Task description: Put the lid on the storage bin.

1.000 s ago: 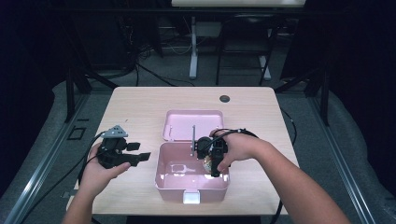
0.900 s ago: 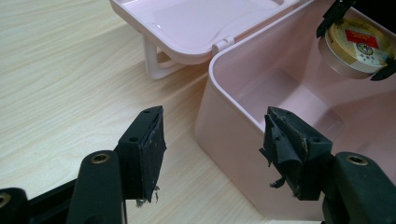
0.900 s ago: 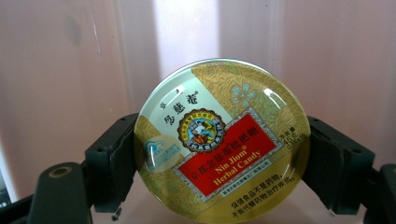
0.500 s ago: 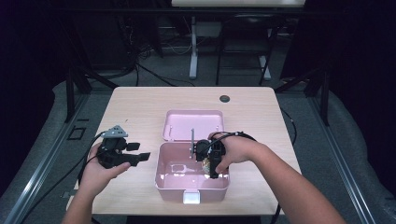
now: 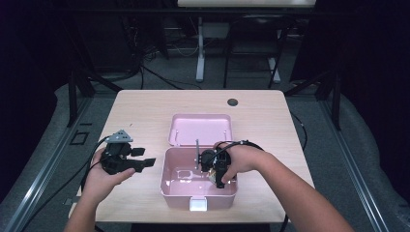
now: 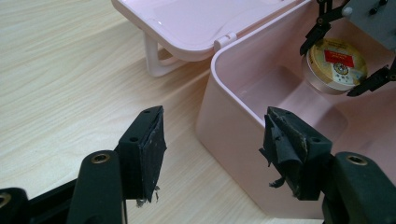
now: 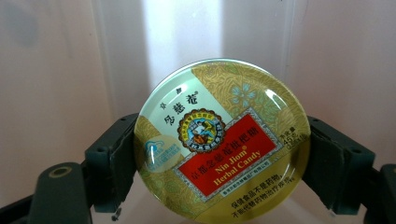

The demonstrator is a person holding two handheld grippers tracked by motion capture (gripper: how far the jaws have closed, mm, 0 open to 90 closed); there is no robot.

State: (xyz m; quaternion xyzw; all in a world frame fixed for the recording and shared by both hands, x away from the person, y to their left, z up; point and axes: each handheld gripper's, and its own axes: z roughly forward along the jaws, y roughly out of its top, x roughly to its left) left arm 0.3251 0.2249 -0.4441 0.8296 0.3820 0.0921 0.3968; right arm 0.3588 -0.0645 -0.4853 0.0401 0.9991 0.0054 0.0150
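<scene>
A round gold candy tin [image 7: 222,140] with a red label sits clamped by its rim between the pads of my right gripper [image 7: 222,161]. That gripper [image 5: 218,178] reaches down inside an open pink box [image 5: 167,191] at the table's near middle. From the left gripper view the tin [image 6: 337,65] hangs low in the box [image 6: 233,116], just above its floor. My left gripper [image 5: 150,157] hovers left of the box, open, with nothing between its frayed pads [image 6: 152,140]. The box's lid [image 5: 200,129] lies flipped back behind it.
The light wooden table [image 5: 145,111] carries a small dark round grommet [image 5: 233,102] near its far edge. Cables trail from both grippers. Dark floor and metal frames surround the table.
My right gripper has sunk lower into the pink box with the tin held in it. The left gripper has stayed where it was.
</scene>
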